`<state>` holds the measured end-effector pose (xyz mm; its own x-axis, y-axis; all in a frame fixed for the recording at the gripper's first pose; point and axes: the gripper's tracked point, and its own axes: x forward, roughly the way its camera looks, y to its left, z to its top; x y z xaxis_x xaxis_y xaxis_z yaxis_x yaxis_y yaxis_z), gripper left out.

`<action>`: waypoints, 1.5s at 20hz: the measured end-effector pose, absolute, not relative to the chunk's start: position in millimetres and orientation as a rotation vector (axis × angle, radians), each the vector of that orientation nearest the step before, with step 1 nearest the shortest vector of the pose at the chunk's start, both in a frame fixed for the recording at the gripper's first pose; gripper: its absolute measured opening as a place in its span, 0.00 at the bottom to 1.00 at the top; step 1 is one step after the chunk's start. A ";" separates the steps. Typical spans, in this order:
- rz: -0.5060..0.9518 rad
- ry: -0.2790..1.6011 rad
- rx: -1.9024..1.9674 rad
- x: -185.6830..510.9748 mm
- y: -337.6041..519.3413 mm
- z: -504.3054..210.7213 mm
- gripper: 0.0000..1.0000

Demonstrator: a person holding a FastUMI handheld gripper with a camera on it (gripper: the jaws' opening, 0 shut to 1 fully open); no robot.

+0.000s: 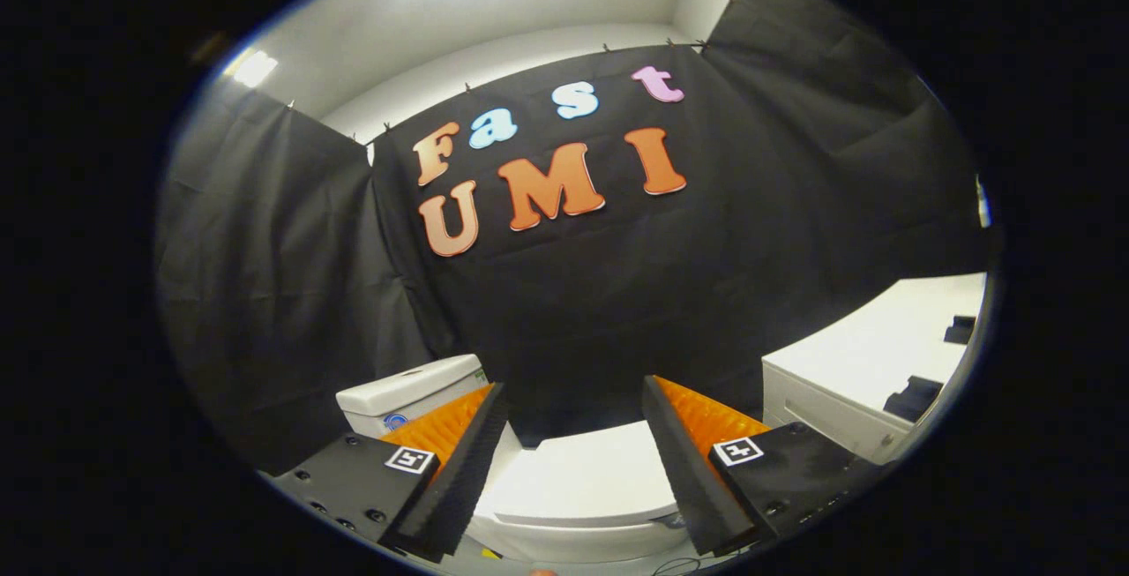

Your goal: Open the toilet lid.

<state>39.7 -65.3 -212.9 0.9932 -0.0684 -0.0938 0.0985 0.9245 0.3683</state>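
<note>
White toilet lid [586, 483] lies down flat between and below the 2 spread, empty fingers of the gripper [575, 404], tank [410, 391] at 10 o'clock; best to drop lower, hook 1 finger under the lid's front lip, then swing up toward the tank.

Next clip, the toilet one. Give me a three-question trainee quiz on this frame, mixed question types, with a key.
1. True or false: the white toilet lid is already raised upright.
2. Multiple choice: the two-finger gripper is A) shut on the lid, B) open, with the lid seen between and below its fingers, C) shut on the tank.
3. Short answer: what stands beyond the one finger, at the black cloth wall?

Key:
1. False; the lid lies down, closed.
2. B.
3. The white rectangular toilet tank. A white cabinet stands on the opposite side.
</note>
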 end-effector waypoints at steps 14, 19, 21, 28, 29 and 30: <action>-0.273 0.290 0.858 34.6 -88.2 -427.2 0.99; -0.329 0.361 1.010 29.4 -98.6 -478.8 0.99; -0.355 0.372 1.073 31.0 -104.1 -496.9 0.99; -0.363 0.376 1.279 35.0 -106.3 -540.5 0.98; -0.368 0.373 1.304 34.5 -106.6 -545.3 0.97; -0.376 0.368 1.329 32.6 -107.8 -550.4 0.94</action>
<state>32.6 -107.8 -550.4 0.8836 -0.0549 -0.4651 0.4662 0.1979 0.8623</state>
